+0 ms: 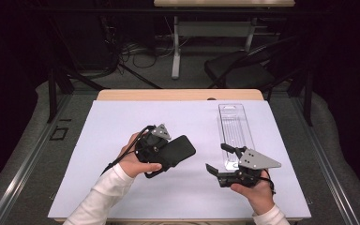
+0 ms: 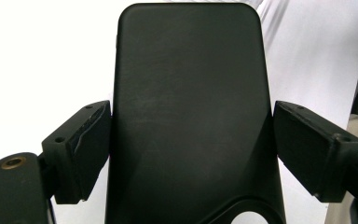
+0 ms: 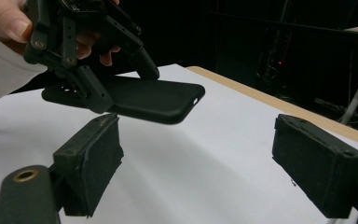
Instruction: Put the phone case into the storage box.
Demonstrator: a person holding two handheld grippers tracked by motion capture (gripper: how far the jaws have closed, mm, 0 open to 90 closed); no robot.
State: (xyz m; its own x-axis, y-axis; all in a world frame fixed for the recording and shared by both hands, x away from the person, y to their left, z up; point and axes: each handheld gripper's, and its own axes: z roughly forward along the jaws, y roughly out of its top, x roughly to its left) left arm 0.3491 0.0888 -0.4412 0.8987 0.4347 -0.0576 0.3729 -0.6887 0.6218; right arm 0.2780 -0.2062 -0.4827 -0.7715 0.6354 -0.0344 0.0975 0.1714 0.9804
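Note:
A black phone case (image 1: pixel 178 151) hangs a little above the white mat (image 1: pixel 117 117), left of centre. My left gripper (image 1: pixel 166 154) is shut on it, a pad against each long side. In the left gripper view the phone case (image 2: pixel 189 93) runs up between the left gripper's (image 2: pixel 189 154) two jaws. My right gripper (image 1: pixel 218 157) is held above the mat to the right, open with nothing between its jaws, pointing left at the case. From the right gripper (image 3: pixel 200 163) view, the phone case (image 3: pixel 154 100) lies flat in the left gripper (image 3: pixel 123 86) with a hand above it.
A long clear plastic tray (image 1: pixel 235 129) lies on the mat at the right, just beyond the right gripper. The wooden table edge (image 1: pixel 178 94) runs along the far side. A dark chair (image 1: pixel 243 70) and cables sit on the floor behind.

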